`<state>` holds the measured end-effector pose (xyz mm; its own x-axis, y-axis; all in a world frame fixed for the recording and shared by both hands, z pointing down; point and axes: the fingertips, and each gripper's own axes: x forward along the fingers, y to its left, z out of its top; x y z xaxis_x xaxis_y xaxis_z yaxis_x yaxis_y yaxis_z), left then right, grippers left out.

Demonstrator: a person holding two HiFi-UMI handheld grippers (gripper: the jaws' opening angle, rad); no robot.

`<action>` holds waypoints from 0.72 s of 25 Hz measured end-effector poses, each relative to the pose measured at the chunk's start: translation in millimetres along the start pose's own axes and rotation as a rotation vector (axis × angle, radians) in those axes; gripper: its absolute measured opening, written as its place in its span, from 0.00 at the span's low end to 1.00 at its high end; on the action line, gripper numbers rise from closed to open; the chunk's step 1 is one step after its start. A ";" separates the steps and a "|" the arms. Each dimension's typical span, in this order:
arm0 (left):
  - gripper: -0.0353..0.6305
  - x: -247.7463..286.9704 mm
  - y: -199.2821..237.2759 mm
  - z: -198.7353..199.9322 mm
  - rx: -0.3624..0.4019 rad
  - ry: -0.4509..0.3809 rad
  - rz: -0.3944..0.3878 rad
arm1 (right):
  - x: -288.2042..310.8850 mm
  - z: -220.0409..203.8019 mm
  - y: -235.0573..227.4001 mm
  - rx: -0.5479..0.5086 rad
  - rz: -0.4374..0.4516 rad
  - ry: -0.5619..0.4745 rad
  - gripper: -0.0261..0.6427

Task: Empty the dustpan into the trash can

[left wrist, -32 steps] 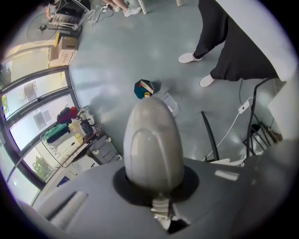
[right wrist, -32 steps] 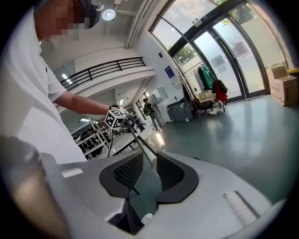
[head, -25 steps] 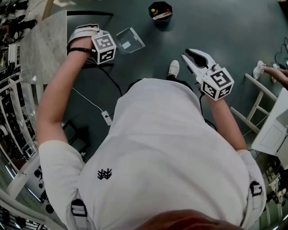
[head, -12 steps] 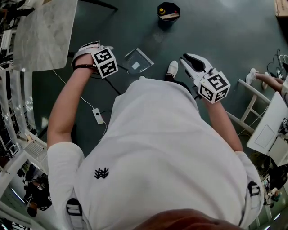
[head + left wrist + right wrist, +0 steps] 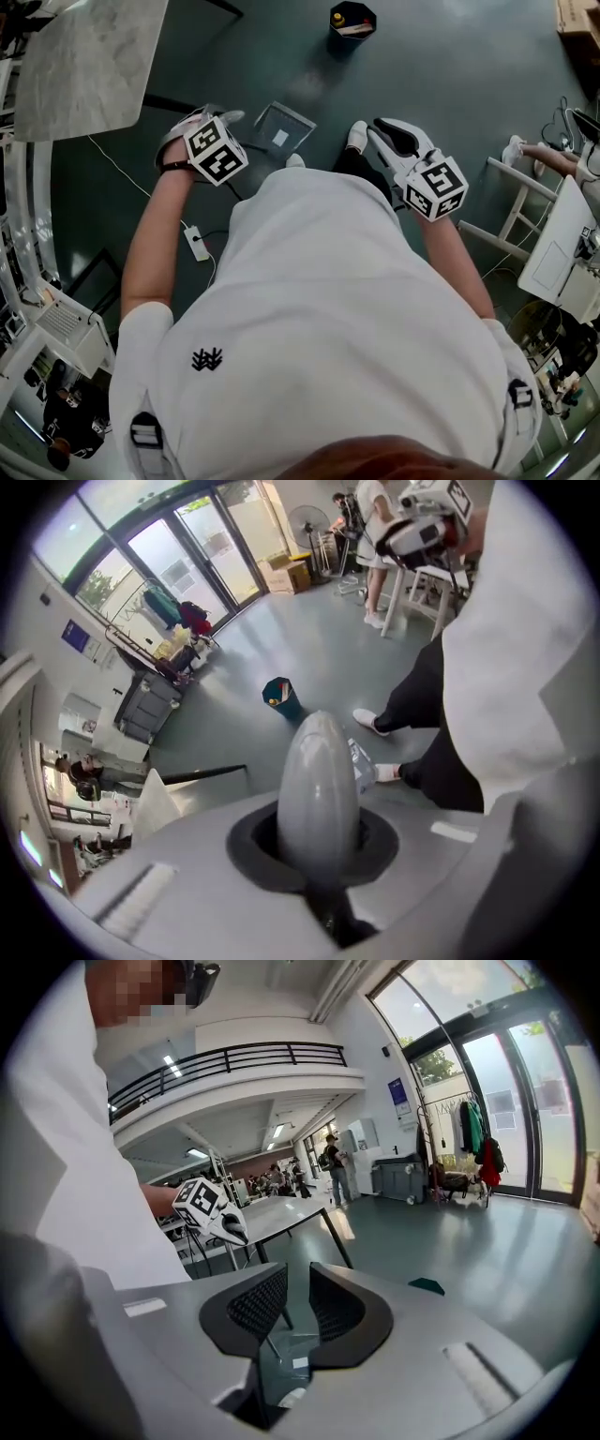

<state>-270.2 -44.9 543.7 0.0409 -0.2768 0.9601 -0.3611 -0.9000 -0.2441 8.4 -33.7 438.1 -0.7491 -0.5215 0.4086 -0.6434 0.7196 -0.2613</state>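
A clear square dustpan hangs low over the dark floor in the head view, just right of my left gripper. In the left gripper view its grey handle fills the gap between the jaws, and the clear pan shows beyond it. The left gripper is shut on that handle. The black trash can with litter inside stands further ahead, and it appears again as the trash can. My right gripper is open and holds nothing. The dustpan shows through the right gripper's gap.
A marble-topped table stands at the left. A cable with a power block lies on the floor by my left side. A white chair and a white desk are at the right, near another person's foot.
The left gripper and the dustpan have moved back from the trash can, toward my body. The table has slid left in view. The right gripper has drifted slightly left and stays open.
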 end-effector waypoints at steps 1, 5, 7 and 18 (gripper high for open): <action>0.14 -2.8 -3.6 -2.3 -0.021 -0.020 -0.006 | 0.8 -1.4 6.8 -0.004 -0.001 0.000 0.15; 0.14 -9.7 -17.8 -11.2 -0.046 -0.063 -0.006 | -0.2 -8.3 26.5 -0.006 -0.008 0.010 0.14; 0.14 -12.5 -22.2 -14.9 -0.052 -0.078 -0.003 | -1.1 -9.8 33.2 -0.008 -0.011 0.013 0.14; 0.14 -20.0 -37.8 -27.9 -0.088 -0.122 0.003 | -2.8 -13.8 56.4 -0.018 -0.024 0.013 0.12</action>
<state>-283.4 4.0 537.6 0.1508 -0.3235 0.9341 -0.4416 -0.8675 -0.2291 -23.6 14.6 434.2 -0.7310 -0.5332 0.4259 -0.6586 0.7146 -0.2358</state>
